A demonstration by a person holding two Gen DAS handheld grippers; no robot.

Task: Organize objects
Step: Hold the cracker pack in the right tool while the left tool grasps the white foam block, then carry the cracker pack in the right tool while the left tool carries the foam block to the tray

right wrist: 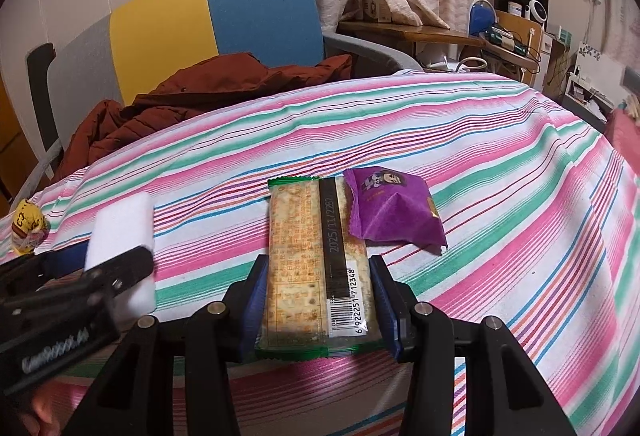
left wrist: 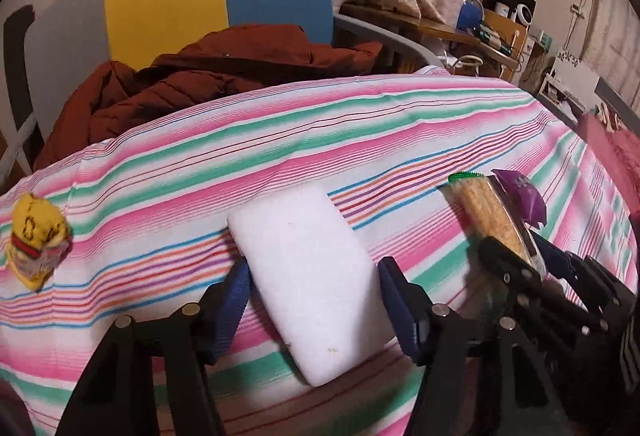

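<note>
Striped desk, items: white sponge lying flat between the spread left tongs, pads not pressing it. Cracker packet pinched at its sides by the right tongs. Purple snack pouch touching the packet's far right edge. Small yellow toy at the left edge.

White rectangular foam sponge block: flat on the striped cloth, long axis running away & slightly left, a few small specks on top. Clear-wrapped cracker pack w/ green crimped ends: flat, back side up, barcode label & printed date strip showing. Purple crinkled snack pouch: just right of cracker pack's far end, touching it. Small yellow wrapped snack w/ red-green band: far left, well apart from the rest.
</note>
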